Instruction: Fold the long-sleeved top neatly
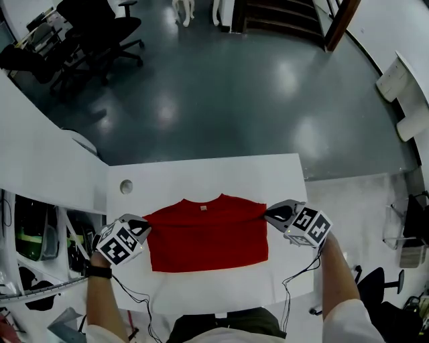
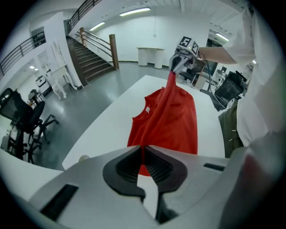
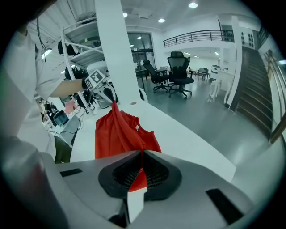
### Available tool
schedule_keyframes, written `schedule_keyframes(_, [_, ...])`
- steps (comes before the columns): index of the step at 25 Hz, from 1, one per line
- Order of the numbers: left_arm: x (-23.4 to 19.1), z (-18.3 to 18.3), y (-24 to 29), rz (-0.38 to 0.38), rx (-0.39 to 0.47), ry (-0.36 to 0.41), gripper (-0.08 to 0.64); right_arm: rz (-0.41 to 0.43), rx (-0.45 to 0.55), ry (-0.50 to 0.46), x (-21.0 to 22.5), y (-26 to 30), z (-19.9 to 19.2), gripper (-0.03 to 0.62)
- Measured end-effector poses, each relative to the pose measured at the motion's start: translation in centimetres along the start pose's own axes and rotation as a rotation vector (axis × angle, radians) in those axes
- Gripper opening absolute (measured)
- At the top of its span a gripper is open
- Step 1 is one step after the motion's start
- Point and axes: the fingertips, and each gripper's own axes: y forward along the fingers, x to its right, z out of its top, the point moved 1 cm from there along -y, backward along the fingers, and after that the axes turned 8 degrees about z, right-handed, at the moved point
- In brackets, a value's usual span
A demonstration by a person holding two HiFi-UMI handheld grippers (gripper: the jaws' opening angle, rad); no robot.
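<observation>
Two side edges of the top clenched: left tool, right tool; roomy table.

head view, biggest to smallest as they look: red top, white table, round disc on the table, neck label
1. white table
2. red top
3. round disc
4. neck label

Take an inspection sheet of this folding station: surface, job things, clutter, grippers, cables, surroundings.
Surface: white table.
Job's things: red top, collar away from the person, both sides lifted.
Clutter: small round disc on the table's far left.
Grippers: left gripper shut on the top's left side; right gripper shut on its right side.
Cables: black cables hang off the near table edge.
Surroundings: grey floor, office chairs, staircase.
</observation>
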Motion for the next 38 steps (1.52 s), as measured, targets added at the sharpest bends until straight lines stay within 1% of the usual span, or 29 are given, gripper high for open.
schedule_keyframes(6, [-2.2,-0.1,3.9,0.033,-0.059,-0.047,0.028,0.014,-0.058,0.014,3.2,2.6,-0.1,0.020])
schedule_keyframes(9, [-3.0,-0.1,5.2,0.058,-0.059,-0.068,0.029,0.001,-0.068,0.036,4.5,3.7,-0.3,0.020])
schedule_keyframes(10, [-3.5,-0.1,5.5,0.082,-0.054,-0.074,0.033,-0.023,-0.072,0.046,5.2,3.9,-0.4,0.021])
schedule_keyframes(11, [-4.2,0.0,5.7,0.117,-0.049,-0.077,0.053,-0.060,-0.080,0.052,6.0,4.1,-0.5,0.033])
schedule_keyframes(13, [-5.7,-0.1,5.9,0.185,-0.043,-0.081,0.088,-0.151,-0.096,0.057,7.7,4.1,-0.6,0.056])
schedule_keyframes(15, [-6.4,-0.1,5.8,0.212,-0.027,-0.091,0.092,-0.217,-0.079,0.067,8.7,3.8,-0.2,0.135])
schedule_keyframes(16, [-6.4,0.0,5.7,0.215,-0.018,-0.092,0.092,-0.235,-0.063,0.068,8.9,3.5,0.0,0.135])
schedule_keyframes(17, [-6.4,0.2,5.5,0.217,-0.010,-0.088,0.092,-0.241,-0.050,0.062,9.0,3.4,0.2,0.116])
schedule_keyframes(18, [-6.3,0.3,5.4,0.218,-0.004,-0.084,0.092,-0.236,-0.041,0.049,8.8,3.4,0.3,0.086])
schedule_keyframes(22, [-5.4,0.9,5.3,0.209,0.028,-0.082,0.091,-0.185,-0.028,-0.005,7.3,4.1,0.3,0.075])
schedule_keyframes(24, [-4.8,1.2,5.1,0.201,0.053,-0.090,0.091,-0.146,-0.002,-0.015,6.1,4.4,0.8,0.047])
schedule_keyframes(25, [-4.5,1.4,5.0,0.196,0.066,-0.094,0.091,-0.120,0.013,-0.018,5.3,4.6,1.1,0.032])
schedule_keyframes(27, [-3.8,1.7,4.8,0.183,0.083,-0.096,0.091,-0.058,0.017,-0.026,3.8,5.0,1.2,0.028])
schedule_keyframes(30, [-2.5,1.8,4.8,0.158,0.085,-0.072,0.089,0.049,-0.037,-0.035,1.7,6.3,0.4,0.020])
schedule_keyframes(31, [-2.1,1.7,4.8,0.152,0.079,-0.060,0.089,0.058,-0.059,-0.041,1.5,6.7,0.1,0.021])
schedule_keyframes(33, [-1.8,1.6,5.0,0.151,0.072,-0.044,0.089,0.032,-0.085,-0.052,1.9,7.2,-0.3,0.021])
schedule_keyframes(38, [-1.7,1.0,4.9,0.157,0.081,-0.086,0.089,-0.037,-0.066,-0.037,2.8,6.9,-0.2,0.021])
